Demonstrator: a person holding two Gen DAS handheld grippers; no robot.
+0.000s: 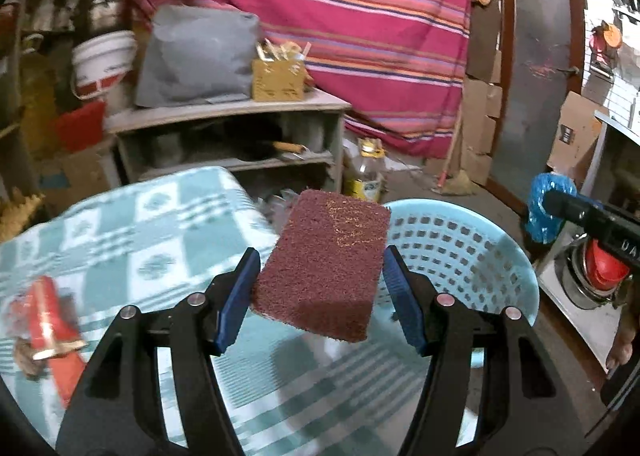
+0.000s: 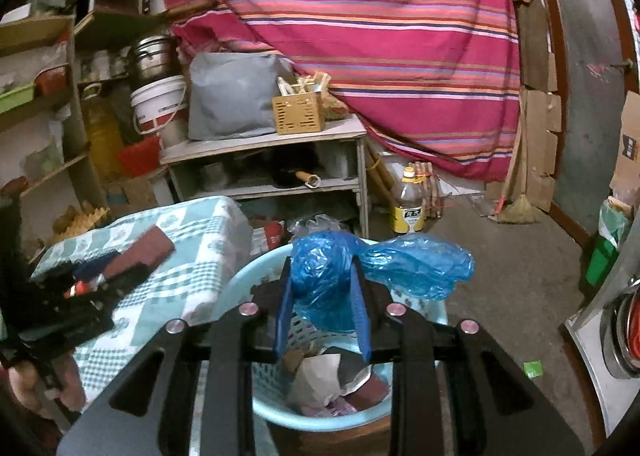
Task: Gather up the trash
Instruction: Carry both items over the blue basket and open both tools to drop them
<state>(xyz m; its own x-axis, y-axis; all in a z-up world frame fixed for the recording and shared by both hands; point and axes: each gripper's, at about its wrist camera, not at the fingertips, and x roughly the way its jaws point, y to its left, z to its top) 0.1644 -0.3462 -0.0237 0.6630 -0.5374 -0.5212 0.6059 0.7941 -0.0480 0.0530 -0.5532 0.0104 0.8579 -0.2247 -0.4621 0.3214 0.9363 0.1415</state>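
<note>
Trash still waits at the far left of the table: a red wrapper (image 1: 50,330) lies on the green checked tablecloth (image 1: 132,223), well apart from both tools; we judge it a later pick. Moving right, our left gripper (image 1: 318,276) holds a maroon scouring pad (image 1: 326,268) across its width, the blue pads pressed against its two long sides, jaws fairly wide because the pad is wide; its long axis runs forward, away from the fingers, tilted a little to the right, its far end reaching over the table edge. Just right of it stands the light blue perforated basket (image 1: 500,256), beside the table and lower than the tabletop; so the coming move turns on carrying the pad rightward past the table edge until it hangs over the basket mouth. Further right, our right gripper (image 2: 322,288) is clamped narrowly on a crumpled blue plastic bag (image 2: 320,276); one loose lobe bulges out to the right beyond the fingers. From its wrist view this hand sits directly above the basket (image 2: 240,288), which already contains paper and other scraps; we judge it the nearer hand to the drop. Room is open over the basket rim and bare floor lies to the right; the table edge crowds the left side, and the two tools may meet over the one opening.
</note>
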